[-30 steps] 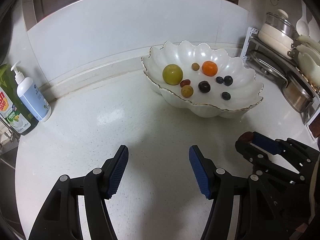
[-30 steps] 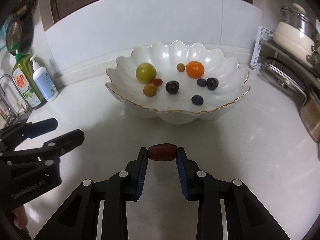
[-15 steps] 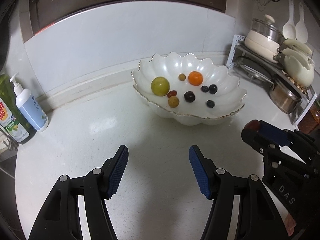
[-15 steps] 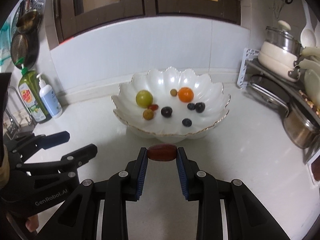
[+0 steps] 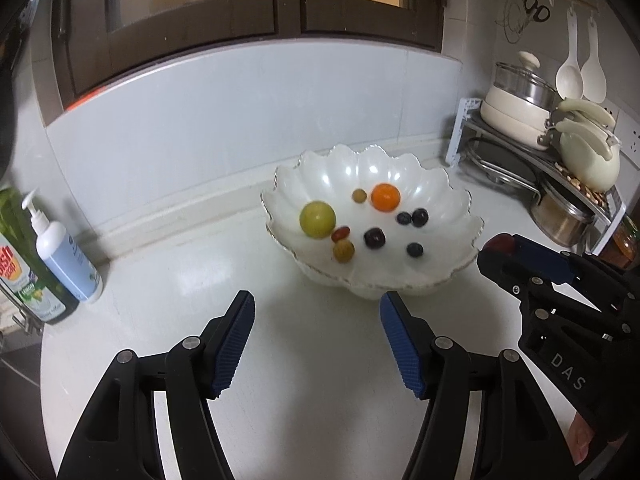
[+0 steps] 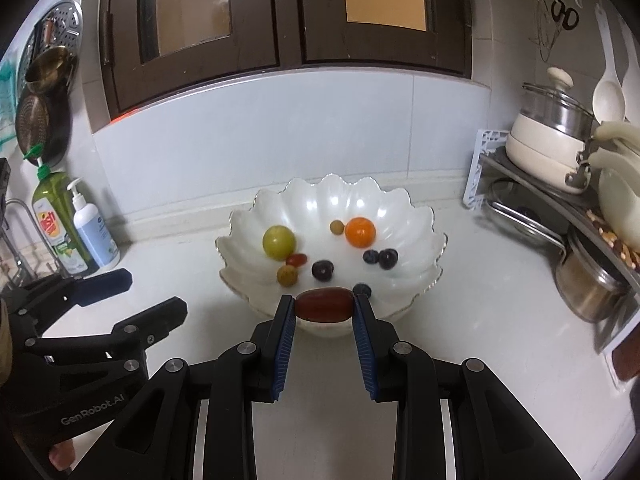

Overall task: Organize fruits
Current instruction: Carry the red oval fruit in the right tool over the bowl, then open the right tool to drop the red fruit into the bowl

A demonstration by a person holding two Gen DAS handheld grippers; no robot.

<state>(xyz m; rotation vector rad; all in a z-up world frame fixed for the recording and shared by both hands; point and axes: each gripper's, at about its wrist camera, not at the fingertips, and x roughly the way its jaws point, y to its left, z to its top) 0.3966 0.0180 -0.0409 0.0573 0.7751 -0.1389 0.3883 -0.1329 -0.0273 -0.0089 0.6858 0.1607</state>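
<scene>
A dark red oblong date (image 6: 324, 304) is clamped endwise by the right hand-held gripper (image 6: 324, 308) before the white scalloped ceramic bowl (image 6: 424, 216) near the worktop's back edge, probably for dropping among the gathered fruit. The left hand-held gripper (image 5: 316, 332) is held wide and empty, apparently kept clear.

Black right tool (image 6: 324, 308) with blue ribbed pads (image 6: 285, 344) grips a dark red date (image 6: 324, 305). Beyond it, the pearly white bowl (image 6: 400, 208), gold-edged, holds an orange fruit (image 6: 360, 232), a yellow-green one (image 6: 279, 242) and dark blueberries (image 6: 371, 256). White table (image 6: 480, 320).

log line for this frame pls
left tongs: open, empty | right tongs: shut on red date | bowl: holds fruit | date: not yet in bowl
</scene>
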